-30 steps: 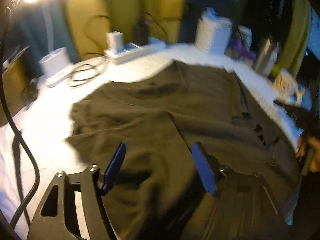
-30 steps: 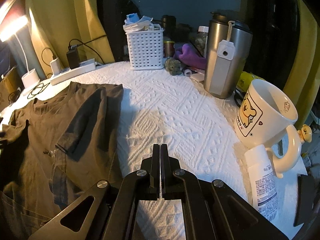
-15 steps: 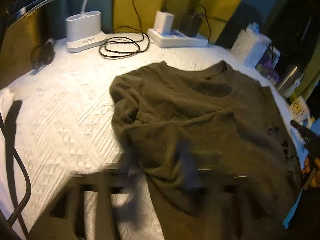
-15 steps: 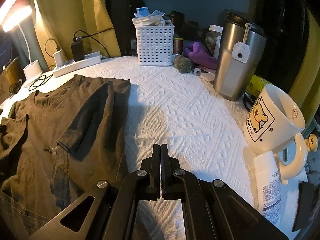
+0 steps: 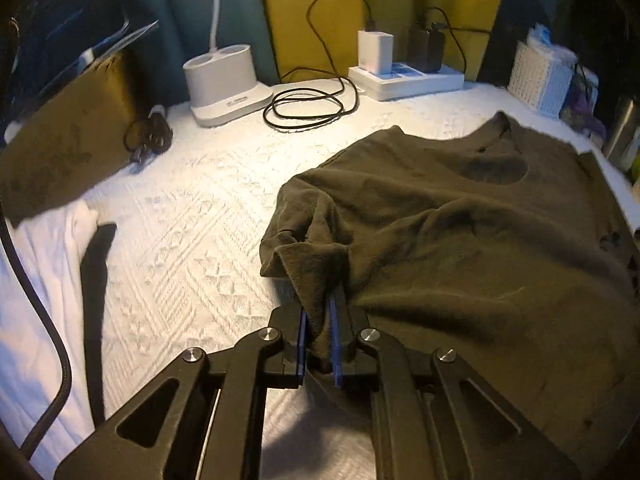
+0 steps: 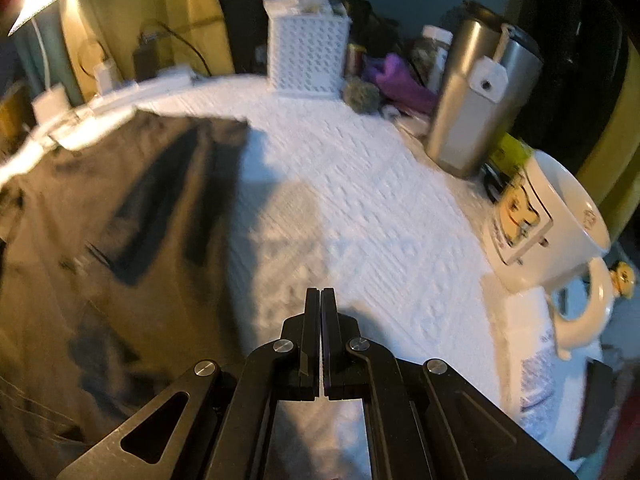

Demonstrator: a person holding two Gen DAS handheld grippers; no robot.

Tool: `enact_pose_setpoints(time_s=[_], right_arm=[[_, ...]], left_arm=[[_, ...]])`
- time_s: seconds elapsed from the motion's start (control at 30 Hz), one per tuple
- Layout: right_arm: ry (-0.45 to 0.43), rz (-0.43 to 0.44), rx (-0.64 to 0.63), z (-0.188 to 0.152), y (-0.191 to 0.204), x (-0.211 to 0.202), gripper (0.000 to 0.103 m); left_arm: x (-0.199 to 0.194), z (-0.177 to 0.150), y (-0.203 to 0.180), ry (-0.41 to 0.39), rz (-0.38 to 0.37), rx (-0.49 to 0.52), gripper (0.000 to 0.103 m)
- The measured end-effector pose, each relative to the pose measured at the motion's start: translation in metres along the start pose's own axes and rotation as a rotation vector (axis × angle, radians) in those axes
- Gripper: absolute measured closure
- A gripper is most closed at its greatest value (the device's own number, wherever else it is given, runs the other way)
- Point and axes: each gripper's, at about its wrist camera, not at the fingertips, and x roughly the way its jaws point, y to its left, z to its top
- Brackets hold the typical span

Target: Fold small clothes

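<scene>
Left hand-held gripper now closing on shirt

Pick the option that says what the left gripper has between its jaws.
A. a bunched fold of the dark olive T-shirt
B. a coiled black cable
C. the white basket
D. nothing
A: the left gripper has its jaws closing on a bunched fold of the dark olive T-shirt, and the fabric sits pinched between the blue pads.

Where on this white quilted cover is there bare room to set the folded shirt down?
Two bare patches: one between the olive-brown T-shirt and the white lamp base with its coiled black cable; another between the shirt's right edge and the steel tumbler and bear mug. The back edge, by the white lattice basket, is crowded.
</scene>
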Motion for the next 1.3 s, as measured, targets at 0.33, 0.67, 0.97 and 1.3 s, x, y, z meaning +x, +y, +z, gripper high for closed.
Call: enact_pose_setpoints(time_s=[0.33, 0.67, 0.97, 1.3], right_arm=[[0.004, -0.057, 0.11, -0.006, -0.019, -0.003, 0.102], [-0.017, 0.073, 0.092, -0.027, -0.01, -0.041, 0.101], [-0.032, 0.097, 0.067, -0.069, 0.0, -0.09, 0.101], [-0.002, 0.028, 0.16, -0.127, -0.033, -0.113, 0.101]], left_arm=[[-0.047, -0.023, -0.007, -0.059, -0.074, 0.015, 0.045], [-0.081, -0.082, -0.011, 0.025, -0.191, 0.013, 0.035], [-0.105, -0.121, -0.025, 0.024, -0.236, 0.032, 0.03], [-0.106, -0.146, -0.034, 0.051, -0.216, 0.052, 0.03]])
